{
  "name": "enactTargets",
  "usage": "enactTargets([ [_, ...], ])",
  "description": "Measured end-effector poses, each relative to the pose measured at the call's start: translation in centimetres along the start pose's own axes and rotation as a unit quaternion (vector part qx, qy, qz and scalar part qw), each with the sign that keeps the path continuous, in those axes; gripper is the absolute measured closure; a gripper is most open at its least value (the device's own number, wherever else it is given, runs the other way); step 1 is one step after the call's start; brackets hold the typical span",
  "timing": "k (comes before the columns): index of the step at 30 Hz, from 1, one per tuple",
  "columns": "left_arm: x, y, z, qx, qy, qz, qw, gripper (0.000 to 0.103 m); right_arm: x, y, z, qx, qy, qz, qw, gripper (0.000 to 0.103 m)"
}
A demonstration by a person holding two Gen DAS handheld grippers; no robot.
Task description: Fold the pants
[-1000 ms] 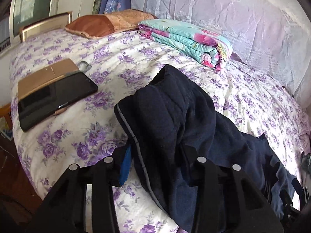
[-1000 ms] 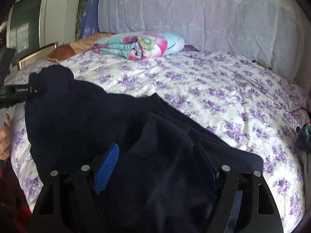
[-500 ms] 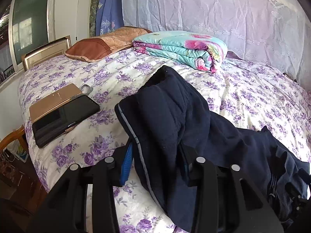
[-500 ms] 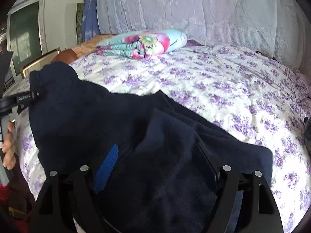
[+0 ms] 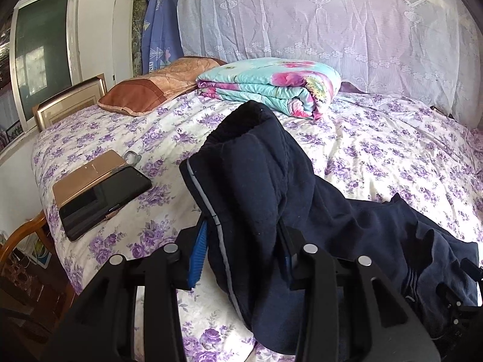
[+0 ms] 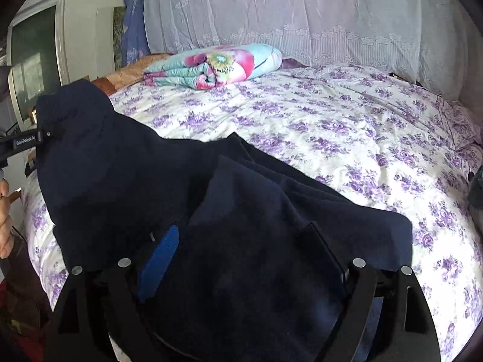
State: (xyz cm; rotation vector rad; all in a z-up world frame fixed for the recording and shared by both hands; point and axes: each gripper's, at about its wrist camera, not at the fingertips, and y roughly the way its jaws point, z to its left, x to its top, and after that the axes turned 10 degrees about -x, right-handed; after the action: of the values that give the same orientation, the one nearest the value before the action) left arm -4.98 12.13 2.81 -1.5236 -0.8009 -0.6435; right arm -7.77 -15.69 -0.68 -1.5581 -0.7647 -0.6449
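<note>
Dark navy pants [image 5: 256, 181] lie bunched on the flowered bed sheet [image 5: 377, 150]. My left gripper [image 5: 244, 241] is shut on one end of them, and the cloth stands up in a hump between its fingers, a grey stripe running down its edge. In the right wrist view the pants [image 6: 120, 181] spread from my left gripper [image 6: 27, 143] at far left down to my right gripper [image 6: 244, 253]. The right jaws are opening, wide apart, with a mound of cloth lying between them. Its blue pad [image 6: 160, 265] shows beside the cloth.
A black phone [image 5: 102, 199] and a tan case [image 5: 87, 172] lie near the bed's left edge. A folded flowered quilt [image 5: 271, 84] and brown pillow [image 5: 151, 87] sit at the head, under a lace curtain. A wooden chair [image 5: 21, 235] stands left; a hand [image 6: 4, 226] shows there.
My left gripper has risen with its end of the pants, so more wall and curtain show. The right jaws have spread a little wider around the cloth.
</note>
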Motion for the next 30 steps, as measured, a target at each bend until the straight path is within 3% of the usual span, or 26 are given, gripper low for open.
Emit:
enactTargets([
  [4, 0.3, -0.9, -1.8, -0.003, 0.020, -0.010, 0.9997, 0.067, -0.2, -3.1, -2.8, -0.014, 0.026, -0.041, 0.999, 0.016],
  [8, 0.6, -2.0, -4.0, -0.010, 0.043, -0.023, 0.9988, 0.068, -1.0, -4.4, -6.1, -0.050, 0.050, -0.055, 0.996, 0.016],
  [20, 0.9, -5.1, -12.0, -0.039, 0.124, -0.061, 0.9896, 0.069, -6.5, -5.7, -15.4, -0.110, 0.160, -0.041, 0.980, 0.016],
  [27, -0.9, -6.2, -19.7, -0.089, 0.198, -0.067, 0.9739, 0.069, -10.1, -3.5, -17.9, -0.081, 0.226, 0.010, 0.971, 0.016],
  [30, -2.9, -5.6, -23.4, -0.114, 0.231, -0.050, 0.9651, 0.069, -10.6, -3.7, -18.7, -0.059, 0.250, -0.002, 0.966, 0.016],
])
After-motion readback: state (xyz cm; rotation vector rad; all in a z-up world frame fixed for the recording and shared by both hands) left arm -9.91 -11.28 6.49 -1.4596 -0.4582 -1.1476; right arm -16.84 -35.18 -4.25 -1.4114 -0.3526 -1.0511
